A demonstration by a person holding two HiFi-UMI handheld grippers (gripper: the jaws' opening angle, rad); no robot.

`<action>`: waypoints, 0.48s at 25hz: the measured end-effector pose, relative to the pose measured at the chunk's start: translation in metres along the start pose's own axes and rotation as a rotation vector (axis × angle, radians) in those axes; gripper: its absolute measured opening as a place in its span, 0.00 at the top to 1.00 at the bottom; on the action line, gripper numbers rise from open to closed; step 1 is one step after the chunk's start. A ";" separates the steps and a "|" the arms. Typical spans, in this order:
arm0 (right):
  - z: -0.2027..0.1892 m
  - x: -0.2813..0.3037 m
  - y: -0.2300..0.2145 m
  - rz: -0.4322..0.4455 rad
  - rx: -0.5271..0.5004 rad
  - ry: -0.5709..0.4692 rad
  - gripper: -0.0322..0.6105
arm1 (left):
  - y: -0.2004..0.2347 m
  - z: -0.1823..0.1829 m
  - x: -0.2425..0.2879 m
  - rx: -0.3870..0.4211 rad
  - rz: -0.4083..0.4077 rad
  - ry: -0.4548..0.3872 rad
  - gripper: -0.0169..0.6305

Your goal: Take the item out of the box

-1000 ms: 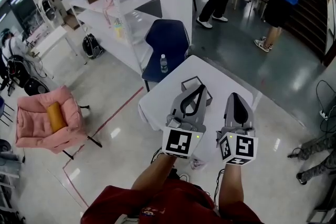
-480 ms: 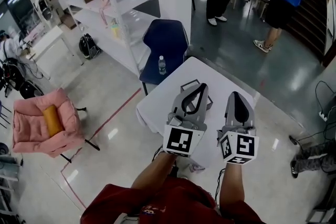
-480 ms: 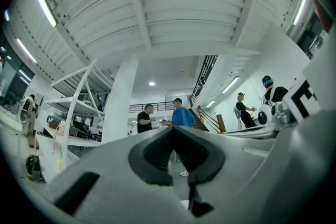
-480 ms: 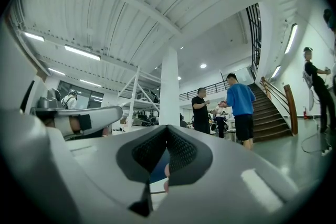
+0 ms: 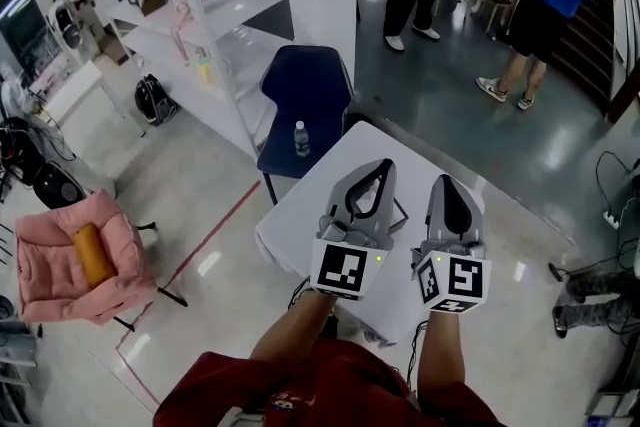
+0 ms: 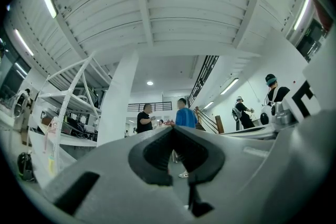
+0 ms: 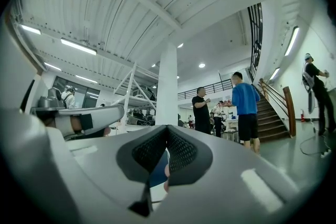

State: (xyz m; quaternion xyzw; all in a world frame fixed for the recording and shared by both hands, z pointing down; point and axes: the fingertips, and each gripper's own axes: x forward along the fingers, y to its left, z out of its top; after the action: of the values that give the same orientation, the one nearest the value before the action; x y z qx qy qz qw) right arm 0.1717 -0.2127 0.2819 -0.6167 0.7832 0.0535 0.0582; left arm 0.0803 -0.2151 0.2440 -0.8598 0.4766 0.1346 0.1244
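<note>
Both grippers have advanced over the white square table [image 5: 300,215]. The left gripper [image 5: 383,165] and right gripper [image 5: 447,180] are clenched empty, and the small grey open box [image 5: 403,212] lies beneath the left jaws, mostly hidden.

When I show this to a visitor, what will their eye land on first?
The left gripper and right gripper, both shut, held side by side over a white table at the centre. Next, the pink armchair at lower left, and the dark blue chair with a water bottle on it beyond the table.
</note>
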 end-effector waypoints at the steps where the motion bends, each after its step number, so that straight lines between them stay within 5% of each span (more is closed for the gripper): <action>1: -0.002 0.008 0.001 -0.005 0.000 0.002 0.95 | 0.006 -0.003 0.005 -0.002 -0.004 0.001 0.97; 12: -0.014 0.088 0.013 -0.061 -0.014 0.021 0.95 | 0.075 -0.028 0.053 -0.025 -0.050 0.005 0.97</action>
State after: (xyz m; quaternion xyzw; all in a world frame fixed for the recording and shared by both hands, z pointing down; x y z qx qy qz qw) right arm 0.1382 -0.2961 0.2823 -0.6410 0.7644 0.0507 0.0475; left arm 0.0470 -0.3051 0.2453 -0.8733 0.4535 0.1353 0.1157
